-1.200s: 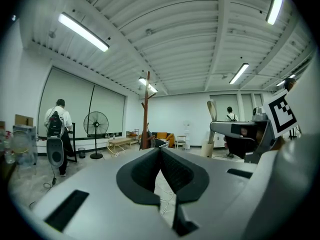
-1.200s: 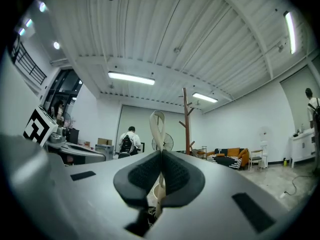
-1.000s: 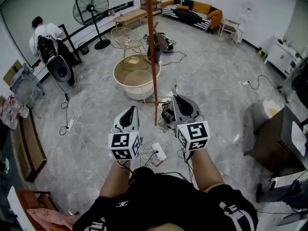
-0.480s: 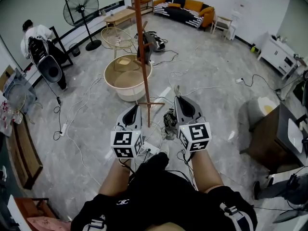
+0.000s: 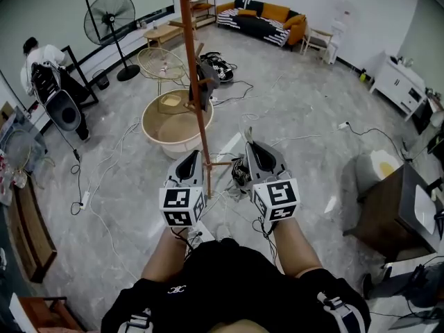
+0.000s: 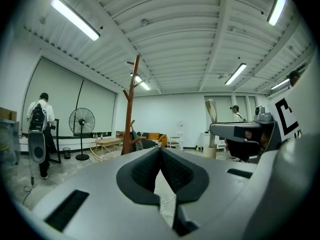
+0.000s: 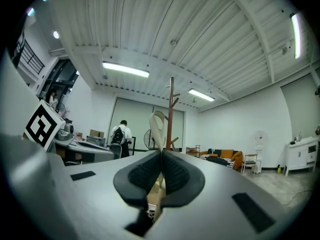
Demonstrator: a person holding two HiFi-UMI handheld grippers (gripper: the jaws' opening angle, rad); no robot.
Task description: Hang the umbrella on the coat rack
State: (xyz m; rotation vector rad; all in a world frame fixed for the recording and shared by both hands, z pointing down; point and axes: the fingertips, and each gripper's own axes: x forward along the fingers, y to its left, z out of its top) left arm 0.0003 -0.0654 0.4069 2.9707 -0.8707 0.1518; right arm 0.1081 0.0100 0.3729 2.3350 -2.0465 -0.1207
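Observation:
The wooden coat rack stands just ahead of both grippers, and a dark item hangs on one of its pegs. My right gripper is shut on a pale loop strap that sticks up above the jaws. The dark folded umbrella hangs below this gripper, mostly hidden by it. The rack's pole rises right behind the strap in the right gripper view. My left gripper is shut with nothing in it, and the rack shows to the left of its jaws.
A round beige tub sits behind the rack, with a wire chair and a standing fan beyond. Cables cover the floor. A person stands far left. A sofa lines the back wall, a dark table the right.
The person has walked forward, so the coat rack and tub are closer and further left in view. Both grippers stay shut, side by side, the strap still held.

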